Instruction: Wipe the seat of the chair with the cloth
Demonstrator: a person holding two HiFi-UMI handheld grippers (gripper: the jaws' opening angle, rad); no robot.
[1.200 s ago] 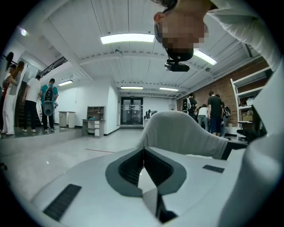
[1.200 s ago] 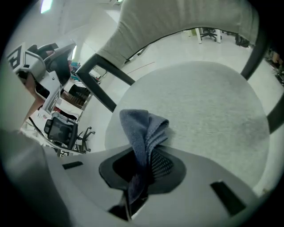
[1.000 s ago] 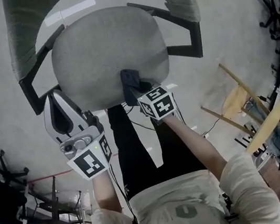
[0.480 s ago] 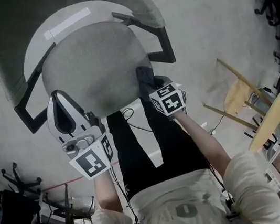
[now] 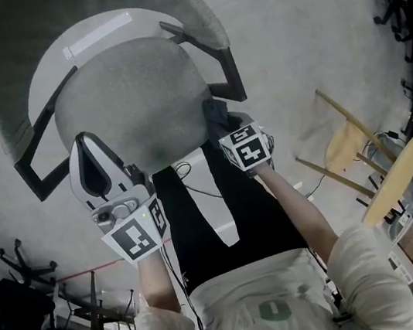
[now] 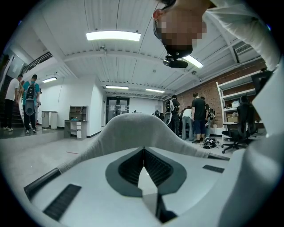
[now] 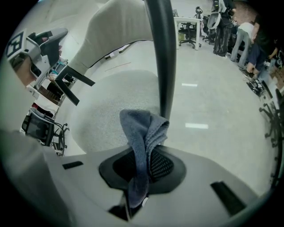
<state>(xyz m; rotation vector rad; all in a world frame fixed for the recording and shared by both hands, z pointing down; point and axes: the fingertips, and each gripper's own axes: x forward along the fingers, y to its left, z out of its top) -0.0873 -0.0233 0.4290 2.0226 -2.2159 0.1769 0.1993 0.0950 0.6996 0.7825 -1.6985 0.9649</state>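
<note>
The chair's grey seat fills the top of the head view, with its backrest beyond and black armrests either side. A blue-grey cloth hangs at the seat's right edge, beside the right armrest post. My right gripper is shut on it. In the right gripper view the cloth folds up out of the right gripper, with the seat and armrest post behind. My left gripper is at the seat's front left edge, shut and empty. The left gripper looks at the backrest.
The person's black trousers stand just before the seat. A wooden folding frame leans at the right, and a black office chair is at the lower left. Several people stand far back in the room.
My right gripper has carried the cloth rightwards along the seat, from its front middle to the right edge by the armrest. The left gripper has hardly moved.
</note>
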